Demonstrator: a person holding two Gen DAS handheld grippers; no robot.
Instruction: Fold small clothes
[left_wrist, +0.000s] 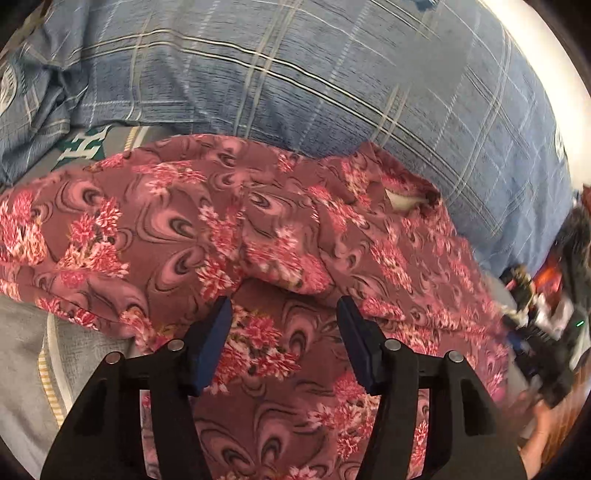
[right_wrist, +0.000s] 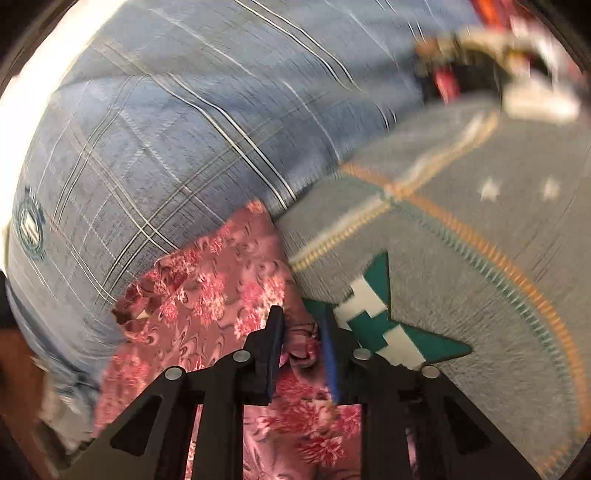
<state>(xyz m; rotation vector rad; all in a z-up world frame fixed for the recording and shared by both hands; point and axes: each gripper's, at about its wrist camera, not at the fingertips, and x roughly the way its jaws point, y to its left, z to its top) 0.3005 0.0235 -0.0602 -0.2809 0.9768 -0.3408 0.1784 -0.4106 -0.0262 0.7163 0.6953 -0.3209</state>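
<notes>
A maroon garment with pink flowers (left_wrist: 184, 229) lies crumpled on a grey bedspread, across the middle of the left wrist view. My left gripper (left_wrist: 284, 328) hovers over its near part, jaws apart, with cloth lying flat beneath the gap and neither pad pressing on it. In the right wrist view the same garment (right_wrist: 207, 295) reaches from the lower left to the centre. My right gripper (right_wrist: 301, 332) stands at its right edge, jaws narrow, and a bunched fold of the hem fills the gap between the pads.
A blue plaid quilt (left_wrist: 295, 81) bulges behind the garment and also fills the upper left of the right wrist view (right_wrist: 147, 129). The grey bedspread (right_wrist: 461, 240) carries a teal and white emblem (right_wrist: 380, 325) and an orange stitched arc. The other gripper shows blurred at the right edge (left_wrist: 543, 332).
</notes>
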